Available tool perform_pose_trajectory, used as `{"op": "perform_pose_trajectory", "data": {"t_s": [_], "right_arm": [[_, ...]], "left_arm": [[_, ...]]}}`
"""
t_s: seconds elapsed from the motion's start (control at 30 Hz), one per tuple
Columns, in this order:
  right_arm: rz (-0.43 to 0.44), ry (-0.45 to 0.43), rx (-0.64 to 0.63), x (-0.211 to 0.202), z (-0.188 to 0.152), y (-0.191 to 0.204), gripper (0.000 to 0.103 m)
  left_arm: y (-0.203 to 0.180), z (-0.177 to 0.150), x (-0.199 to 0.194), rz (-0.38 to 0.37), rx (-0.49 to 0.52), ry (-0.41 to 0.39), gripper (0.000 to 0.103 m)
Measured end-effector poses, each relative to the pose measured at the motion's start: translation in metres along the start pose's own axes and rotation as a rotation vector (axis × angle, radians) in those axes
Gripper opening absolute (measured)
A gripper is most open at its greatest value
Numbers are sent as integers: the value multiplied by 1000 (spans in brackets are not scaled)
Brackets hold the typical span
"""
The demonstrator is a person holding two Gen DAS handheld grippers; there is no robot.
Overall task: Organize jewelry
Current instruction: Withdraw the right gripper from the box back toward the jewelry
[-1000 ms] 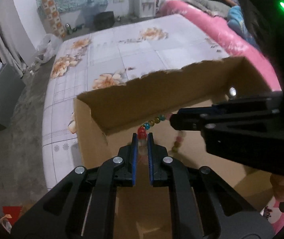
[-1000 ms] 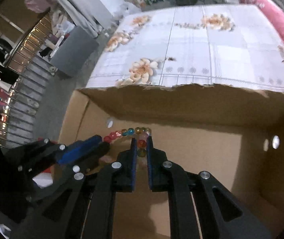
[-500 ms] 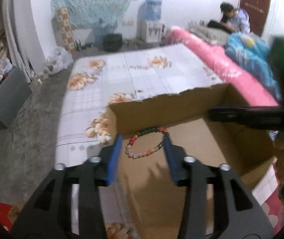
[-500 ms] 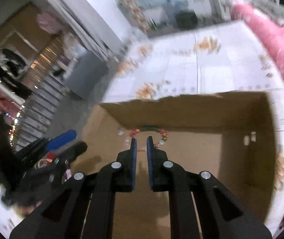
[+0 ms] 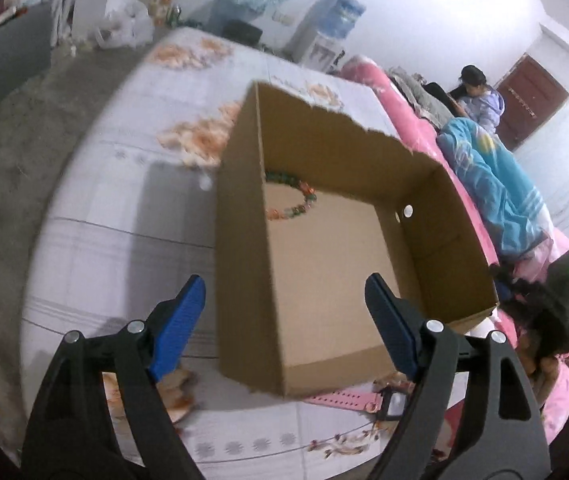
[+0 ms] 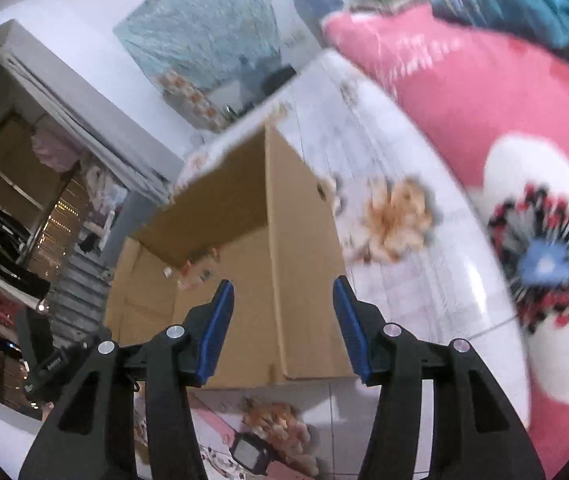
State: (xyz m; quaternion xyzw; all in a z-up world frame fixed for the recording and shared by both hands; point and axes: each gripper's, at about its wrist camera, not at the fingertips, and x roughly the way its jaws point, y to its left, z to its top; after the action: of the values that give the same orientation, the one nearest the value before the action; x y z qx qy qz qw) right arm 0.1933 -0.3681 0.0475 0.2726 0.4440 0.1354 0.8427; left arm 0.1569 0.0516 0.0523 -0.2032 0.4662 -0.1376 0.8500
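A beaded bracelet [image 5: 292, 197] of mixed colours lies on the floor of an open cardboard box [image 5: 336, 248], in its far left corner. It shows blurred in the right wrist view [image 6: 196, 268]. My left gripper [image 5: 286, 304] is open and empty, raised above the box's near left corner. My right gripper [image 6: 282, 308] is open and empty, in front of the box's [image 6: 300, 264] right wall. A pink-strapped watch [image 5: 364, 400] lies on the bed sheet just in front of the box, and its dark face shows in the right wrist view [image 6: 250, 450].
The box stands on a floral bed sheet [image 5: 124, 208]. A pink quilt [image 6: 484, 92] and a blue blanket [image 5: 488, 184] lie to the right. A person [image 5: 478, 96] sits at the back. A pink patterned cushion [image 6: 540, 264] lies right of the box.
Both grippers let go of the bracelet, opened wide and pulled back out of the box. The bracelet now lies on the box floor.
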Motion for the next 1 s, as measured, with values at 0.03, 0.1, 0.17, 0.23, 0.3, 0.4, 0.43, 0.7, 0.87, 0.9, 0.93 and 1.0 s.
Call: {"op": "perform_pose_trajectory", "data": {"t_s": [0.03, 0.1, 0.17, 0.23, 0.3, 0.4, 0.43, 0.7, 0.87, 0.9, 0.93, 1.0], "right_arm": [[24, 24, 2, 6, -4, 1, 52], [-2, 10, -33, 8, -10, 9, 53], [-24, 8, -52, 9, -9, 12, 54], [-15, 10, -36, 6, -9, 10, 56], [-20, 12, -30, 7, -9, 9, 56], [-15, 14, -18, 5, -10, 9, 56], [-16, 12, -17, 3, -12, 10, 56], [-30, -78, -4, -30, -14, -1, 58], [-128, -148, -25, -66, -40, -12, 66], [-161, -129, -44, -65, -48, -12, 67], [-205, -92, -72, -58, -56, -11, 68], [-298, -23, -130, -42, -71, -7, 68]], "left_arm": [[-3, -2, 4, -17, 1, 10, 78], [-12, -1, 10, -14, 9, 7, 80], [-18, 0, 14, 22, 38, -2, 80], [-18, 2, 18, 26, 43, -9, 80], [-17, 5, 22, 10, 40, -8, 80], [-17, 7, 23, 14, 51, -12, 80], [-17, 8, 24, 16, 53, -14, 80], [-9, -5, -6, -2, 49, -107, 83], [0, -46, -58, 58, 112, -264, 89], [-1, -52, -60, 76, 122, -263, 90], [-2, -63, -58, 108, 145, -243, 90], [-6, -79, -45, 176, 194, -173, 90]]}}
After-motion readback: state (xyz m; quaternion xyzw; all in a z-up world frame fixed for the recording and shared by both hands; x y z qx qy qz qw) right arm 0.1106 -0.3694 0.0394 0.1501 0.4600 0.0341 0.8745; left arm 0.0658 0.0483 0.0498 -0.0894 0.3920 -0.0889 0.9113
